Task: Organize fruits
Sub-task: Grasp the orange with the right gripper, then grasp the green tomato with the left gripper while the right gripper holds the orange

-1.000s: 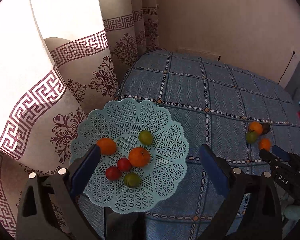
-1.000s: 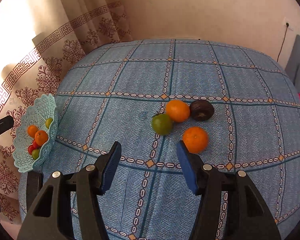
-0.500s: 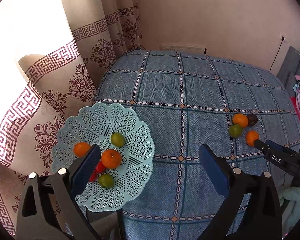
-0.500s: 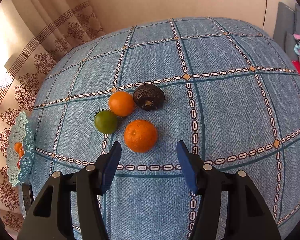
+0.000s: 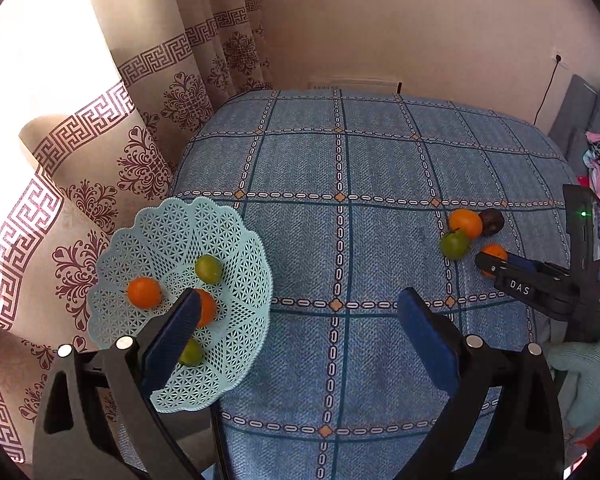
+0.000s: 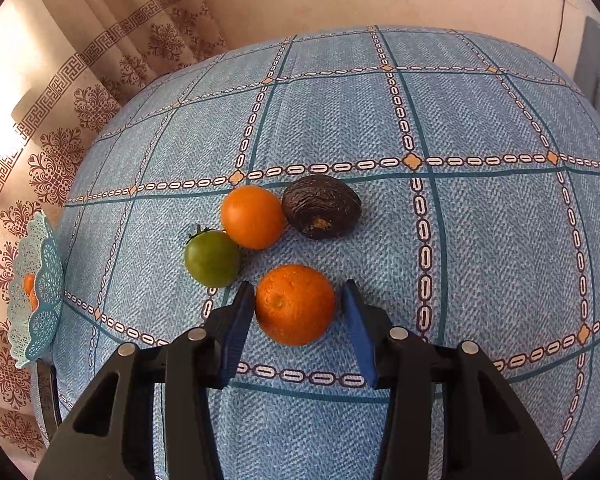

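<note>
Since the earlier frame, the right gripper [image 6: 298, 310] has advanced, its wide jaws now flanking the orange [image 6: 295, 304] on the tablecloth [image 6: 480, 240]; the left gripper [image 5: 298, 316] hangs wide, empty, near the basket [image 5: 228, 240].

Table [image 6: 480, 240] covered in blue woven cloth [image 5: 340, 264] with dark grid lines and chain-pattern bands. Four fruits lie directly on cloth, clustered toward right side — bumpy orange [image 6: 295, 304] nearest front edge, green tomato [image 6: 212, 258] with stem to its left, smooth orange [image 6: 253, 217] just behind tomato and touching it, dark wrinkled fruit [image 6: 321, 206] just right of smooth orange. Pale blue lattice basket [image 5: 172, 236] sits at left edge, near front corner — rim overhangs edge. Rest of cloth bare.
</note>
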{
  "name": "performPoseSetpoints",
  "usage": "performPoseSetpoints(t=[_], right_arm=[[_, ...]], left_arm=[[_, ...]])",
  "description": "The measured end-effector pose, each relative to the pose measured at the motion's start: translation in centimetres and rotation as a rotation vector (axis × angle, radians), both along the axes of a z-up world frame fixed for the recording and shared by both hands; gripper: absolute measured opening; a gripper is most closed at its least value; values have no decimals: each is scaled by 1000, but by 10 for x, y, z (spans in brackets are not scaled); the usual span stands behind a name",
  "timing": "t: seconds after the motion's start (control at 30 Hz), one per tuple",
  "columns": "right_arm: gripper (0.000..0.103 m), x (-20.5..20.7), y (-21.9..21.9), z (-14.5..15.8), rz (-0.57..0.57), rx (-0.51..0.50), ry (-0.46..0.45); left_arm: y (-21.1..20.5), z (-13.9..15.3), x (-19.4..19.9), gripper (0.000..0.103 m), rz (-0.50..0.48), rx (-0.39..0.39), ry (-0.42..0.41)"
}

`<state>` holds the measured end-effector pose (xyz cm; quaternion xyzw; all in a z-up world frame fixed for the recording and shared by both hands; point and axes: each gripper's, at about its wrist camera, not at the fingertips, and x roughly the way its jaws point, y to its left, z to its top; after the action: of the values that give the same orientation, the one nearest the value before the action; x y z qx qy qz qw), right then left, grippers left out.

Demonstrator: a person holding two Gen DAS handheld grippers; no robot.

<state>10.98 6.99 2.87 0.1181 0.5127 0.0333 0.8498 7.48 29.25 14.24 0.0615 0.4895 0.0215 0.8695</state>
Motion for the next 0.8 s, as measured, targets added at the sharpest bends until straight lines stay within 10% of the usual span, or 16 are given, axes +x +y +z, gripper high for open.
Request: performPoseSetpoints(t=[0.8], right_arm=[[39, -48, -59, 25, -34, -17, -31]], left_arm=[[-83, -60, 47, 85, -110, -110, 119]])
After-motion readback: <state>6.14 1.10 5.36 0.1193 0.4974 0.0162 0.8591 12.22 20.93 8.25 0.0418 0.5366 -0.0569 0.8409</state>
